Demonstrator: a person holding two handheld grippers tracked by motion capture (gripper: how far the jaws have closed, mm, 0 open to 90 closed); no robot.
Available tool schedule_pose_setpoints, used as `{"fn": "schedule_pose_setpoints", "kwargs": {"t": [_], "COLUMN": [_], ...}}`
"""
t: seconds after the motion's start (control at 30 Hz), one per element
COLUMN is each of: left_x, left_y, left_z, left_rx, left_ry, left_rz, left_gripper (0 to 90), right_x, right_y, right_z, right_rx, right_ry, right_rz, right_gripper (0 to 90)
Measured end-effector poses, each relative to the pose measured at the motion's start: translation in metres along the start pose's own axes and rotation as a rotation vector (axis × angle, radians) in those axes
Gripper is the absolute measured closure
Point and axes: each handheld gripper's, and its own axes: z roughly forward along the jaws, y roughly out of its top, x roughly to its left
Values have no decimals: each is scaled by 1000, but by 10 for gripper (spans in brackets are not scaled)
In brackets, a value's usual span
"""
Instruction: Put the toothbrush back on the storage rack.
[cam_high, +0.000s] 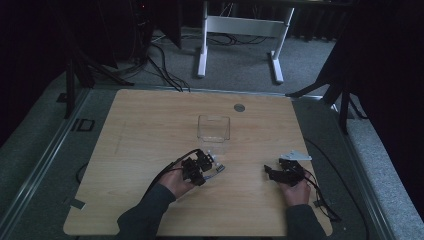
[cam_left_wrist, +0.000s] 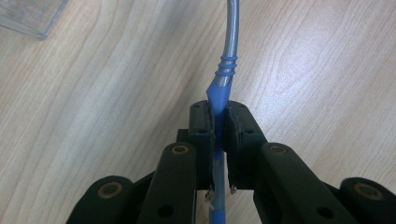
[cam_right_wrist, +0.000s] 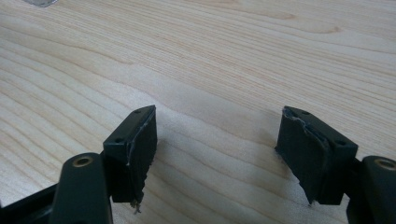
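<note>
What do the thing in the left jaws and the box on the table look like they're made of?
The tool looks part metal, part plastic or rubber: a dull silver stem curving away, and a matte blue ribbed handle pinched between the jaws. The box looks like clear glossy plastic, since the wood table shows through its walls.

A light wooden surface (cam_high: 150, 115) stands on grey carpet (cam_high: 240, 70) in a dim room. Beyond the surface stands a white desk frame (cam_high: 240, 30), with black cables (cam_high: 165, 70) left of it.

Matt wooden table (cam_left_wrist: 116, 93); glossy blue-and-silver plastic-looking pen (cam_left_wrist: 224, 70); clear plastic box (cam_high: 214, 128).
</note>
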Motion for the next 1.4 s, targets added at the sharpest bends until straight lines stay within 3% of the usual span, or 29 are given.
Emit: {"fn": "schedule_pose_setpoints", "kwargs": {"t": [0.83,1.0,1.4], "left_x": [7,8,12], "left_y": [-2,-3,-4], "left_z": [-24,-29,-40], "left_rx": [-120,-162,-227], "left_ry": [11,18,0], "left_rz": [-44,-65,-96], "left_gripper": [818,818,818], "right_x": [0,0,0], "right_y": [0,0,0], "right_z": [0,0,0], "right_rx": [0,0,0], "right_ry": [0,0,0], "right_rz": [1,0,1], "right_gripper": [283,283,282]}}
